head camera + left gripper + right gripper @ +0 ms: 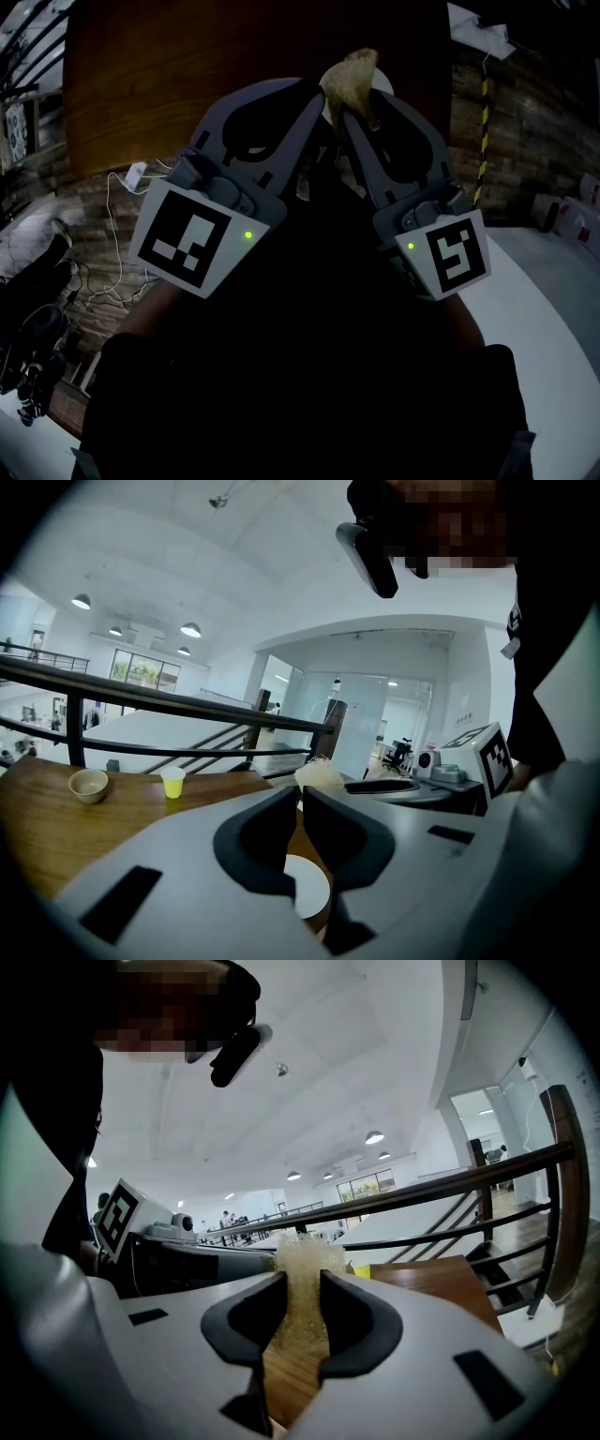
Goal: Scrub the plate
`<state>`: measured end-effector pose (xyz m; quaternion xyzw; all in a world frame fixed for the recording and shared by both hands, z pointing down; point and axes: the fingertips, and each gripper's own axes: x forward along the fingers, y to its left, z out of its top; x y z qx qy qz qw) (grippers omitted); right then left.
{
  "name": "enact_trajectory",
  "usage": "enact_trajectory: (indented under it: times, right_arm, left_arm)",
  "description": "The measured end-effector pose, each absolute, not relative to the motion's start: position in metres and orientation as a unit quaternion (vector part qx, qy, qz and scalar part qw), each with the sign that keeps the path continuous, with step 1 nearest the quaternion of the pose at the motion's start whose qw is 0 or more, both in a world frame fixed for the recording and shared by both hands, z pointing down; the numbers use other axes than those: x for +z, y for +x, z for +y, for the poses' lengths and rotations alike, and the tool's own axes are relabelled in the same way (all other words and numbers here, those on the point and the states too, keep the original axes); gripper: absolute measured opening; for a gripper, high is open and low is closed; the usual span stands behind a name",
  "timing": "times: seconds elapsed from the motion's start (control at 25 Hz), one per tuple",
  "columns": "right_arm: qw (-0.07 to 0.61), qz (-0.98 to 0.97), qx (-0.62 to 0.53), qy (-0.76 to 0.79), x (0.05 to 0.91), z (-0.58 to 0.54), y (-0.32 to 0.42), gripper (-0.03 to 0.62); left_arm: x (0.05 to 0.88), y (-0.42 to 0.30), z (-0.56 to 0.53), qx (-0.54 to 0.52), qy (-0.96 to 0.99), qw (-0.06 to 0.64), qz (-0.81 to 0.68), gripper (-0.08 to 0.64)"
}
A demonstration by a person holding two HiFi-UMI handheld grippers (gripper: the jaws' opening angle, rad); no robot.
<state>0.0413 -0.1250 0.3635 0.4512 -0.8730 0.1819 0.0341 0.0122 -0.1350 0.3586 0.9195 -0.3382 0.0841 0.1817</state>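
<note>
Scrubbing is not yet begun. The right tongs (pixel 302 1283) clamp a fibrous scrubber (pixel 302 1252); the left tongs (pixel 300 794) are nearly closed and empty. The white plate (pixel 306 892) lies beneath them, so next the scrubber must come down onto it.

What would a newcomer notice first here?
The pale scrubber comes first, clamped in the right gripper and sticking up past its tips. Next are the two grippers side by side over the wooden table. The left gripper has its jaws nearly shut, with the white plate showing low behind them.
</note>
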Motion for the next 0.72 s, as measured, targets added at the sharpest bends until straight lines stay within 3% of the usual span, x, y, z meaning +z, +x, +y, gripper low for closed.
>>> enact_trajectory:
  times: [0.72]
  right_arm:
    - [0.032,-0.865,0.193,0.461,0.3703,-0.1242,0.0463,0.119]
  left_arm:
    - [0.3679,0.0114,-0.1328,0.092,0.918,0.192,-0.336,0.034]
